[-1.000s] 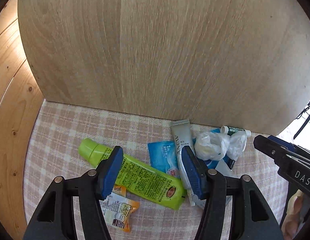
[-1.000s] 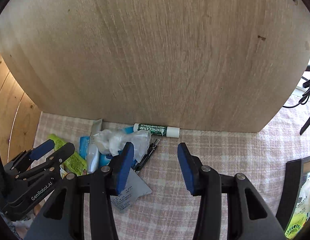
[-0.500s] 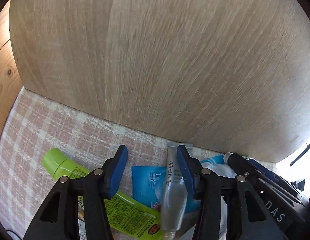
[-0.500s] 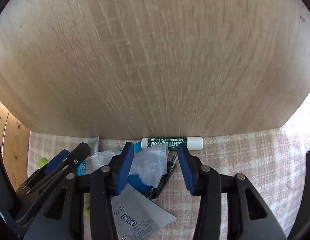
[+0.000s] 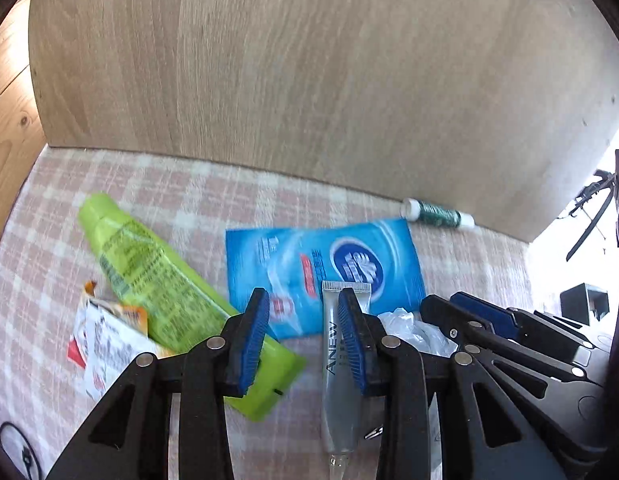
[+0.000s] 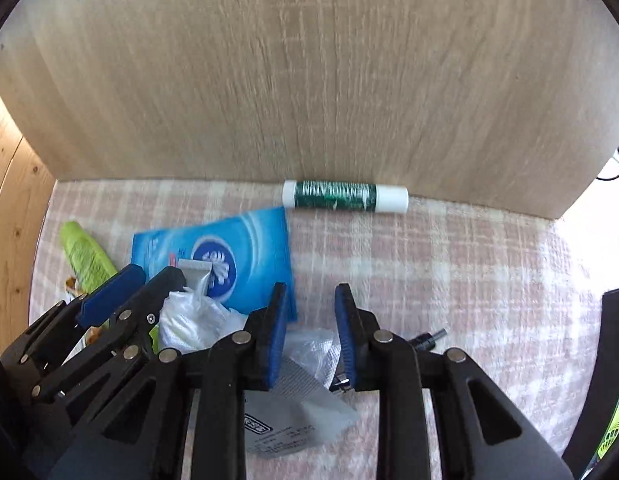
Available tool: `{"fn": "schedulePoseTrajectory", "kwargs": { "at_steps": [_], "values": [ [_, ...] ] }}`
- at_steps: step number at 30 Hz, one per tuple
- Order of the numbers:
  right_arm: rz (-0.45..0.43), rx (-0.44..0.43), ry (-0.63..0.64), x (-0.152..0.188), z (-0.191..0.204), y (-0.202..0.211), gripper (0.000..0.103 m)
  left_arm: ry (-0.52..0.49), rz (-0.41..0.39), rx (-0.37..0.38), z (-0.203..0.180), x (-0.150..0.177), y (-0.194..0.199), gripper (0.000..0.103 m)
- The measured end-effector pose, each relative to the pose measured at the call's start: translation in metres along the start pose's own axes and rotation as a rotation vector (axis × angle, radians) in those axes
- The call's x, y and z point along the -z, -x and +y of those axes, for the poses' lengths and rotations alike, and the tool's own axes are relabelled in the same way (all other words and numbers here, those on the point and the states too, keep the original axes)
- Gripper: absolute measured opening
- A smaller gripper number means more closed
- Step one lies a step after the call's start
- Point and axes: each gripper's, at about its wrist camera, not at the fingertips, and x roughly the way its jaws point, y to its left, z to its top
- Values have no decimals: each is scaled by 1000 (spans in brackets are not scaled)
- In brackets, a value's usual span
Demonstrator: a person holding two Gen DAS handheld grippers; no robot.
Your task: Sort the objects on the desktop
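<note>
Left wrist view: left tool [image 5: 303, 326], jaws just narrowing, half spread, grey tube [image 5: 339, 376] against its right pad, unpinched, over blue packet [image 5: 325, 268]. Right tool [image 6: 311, 332], also closing, straddled clear plastic wrapper [image 6: 313, 354], not pinching.

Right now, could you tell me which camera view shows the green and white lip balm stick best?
The right wrist view: the lip balm stick lies whole and fairly central against the wooden board. The left wrist view shows it only small, blurred and far off to the right.
</note>
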Motion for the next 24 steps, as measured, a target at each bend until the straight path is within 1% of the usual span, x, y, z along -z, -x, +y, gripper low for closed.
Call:
{"fn": "schedulePoseTrajectory", "kwargs": {
  "at_steps": [2,4,7,9,11,12,13,14,16,19,22,23,24],
  "values": [
    [-1,-4,35,22,-3,8,25,-33,22,17,-9,22,6,33],
    [-1,6,67,46,-9,16,25,-61,23,21,-18,46,15,33],
    [16,-9,81,79,-23,30,25,-106,33,26,-35,79,26,34],
    [26,-13,80,99,-34,39,25,-128,71,66,-40,102,33,34],
    [53,3,90,118,-44,48,25,-117,142,143,-18,102,34,33],
    [68,11,91,128,-52,53,25,-97,162,169,-14,109,39,33],
    [81,19,91,138,-59,58,25,-77,158,160,-9,115,47,34],
    [90,20,88,148,-66,64,25,-60,135,133,-18,125,63,31],
    [98,14,71,166,-83,78,25,-34,110,97,-19,127,77,31],
    [80,-25,31,185,-101,98,25,8,109,87,3,124,78,31],
    [36,-47,30,194,-108,113,27,12,96,43,8,125,82,31],
    [25,-49,35,194,-110,115,28,13,95,41,6,125,82,31],
    [16,-58,40,187,-115,116,30,16,97,43,3,124,83,31]
  ]
}}
